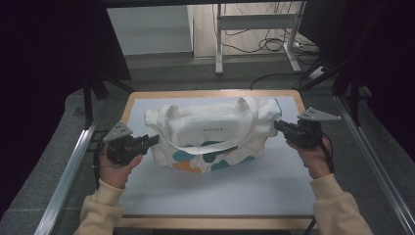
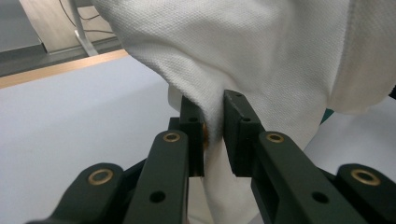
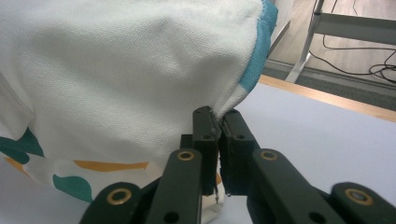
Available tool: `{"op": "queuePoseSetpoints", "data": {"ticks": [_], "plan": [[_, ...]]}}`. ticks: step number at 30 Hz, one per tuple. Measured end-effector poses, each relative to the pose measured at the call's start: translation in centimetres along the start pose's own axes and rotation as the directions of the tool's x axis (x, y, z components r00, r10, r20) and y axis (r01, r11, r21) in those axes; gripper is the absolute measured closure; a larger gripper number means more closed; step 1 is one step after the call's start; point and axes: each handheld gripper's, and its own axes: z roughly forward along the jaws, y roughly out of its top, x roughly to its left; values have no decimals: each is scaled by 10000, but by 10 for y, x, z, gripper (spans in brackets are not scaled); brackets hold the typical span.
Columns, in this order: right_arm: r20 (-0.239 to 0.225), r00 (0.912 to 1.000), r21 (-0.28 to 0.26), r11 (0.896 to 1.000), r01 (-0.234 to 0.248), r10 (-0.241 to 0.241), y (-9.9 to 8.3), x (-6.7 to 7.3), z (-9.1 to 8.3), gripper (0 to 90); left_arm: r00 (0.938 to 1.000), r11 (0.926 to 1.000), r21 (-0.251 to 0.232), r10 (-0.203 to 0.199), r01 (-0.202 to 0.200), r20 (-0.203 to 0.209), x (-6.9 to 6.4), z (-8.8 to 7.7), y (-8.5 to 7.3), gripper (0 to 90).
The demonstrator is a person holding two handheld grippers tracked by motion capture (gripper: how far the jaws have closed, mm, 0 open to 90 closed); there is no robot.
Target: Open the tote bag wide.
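Observation:
A white canvas tote bag (image 1: 210, 132) with teal and orange blotches and two handles lies on the white table top (image 1: 220, 188), partly raised at both ends. My left gripper (image 1: 152, 140) is shut on the bag's left edge; a fold of white cloth (image 2: 212, 112) is pinched between its jaws. My right gripper (image 1: 278, 125) is shut on the bag's right edge, where the white cloth (image 3: 140, 79) meets a teal trim (image 3: 261, 42). A hand holds each gripper from below.
The table has a wooden rim (image 1: 210, 93) and metal rails along its left side (image 1: 68, 171) and right side (image 1: 377, 166). Beyond it stand a desk frame (image 1: 254, 34) and loose cables (image 1: 274, 46) on the floor.

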Motion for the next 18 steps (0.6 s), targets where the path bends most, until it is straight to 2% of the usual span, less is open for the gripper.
{"op": "queuePoseSetpoints", "data": {"ticks": [4,10,18], "plan": [[79,9998,-110,9997,197,-196,-2,4,-3,864,10000,10000,-41,71,-71,-34,-2,-1,-2,795],[69,9993,-574,9977,370,-367,-11,10,-16,866,9994,9988,-350,350,-350,-6,-7,-11,-11,803],[-177,9990,-593,9975,391,-402,-30,15,-22,867,9989,9987,-284,430,-424,177,-11,-12,-24,810]]}}
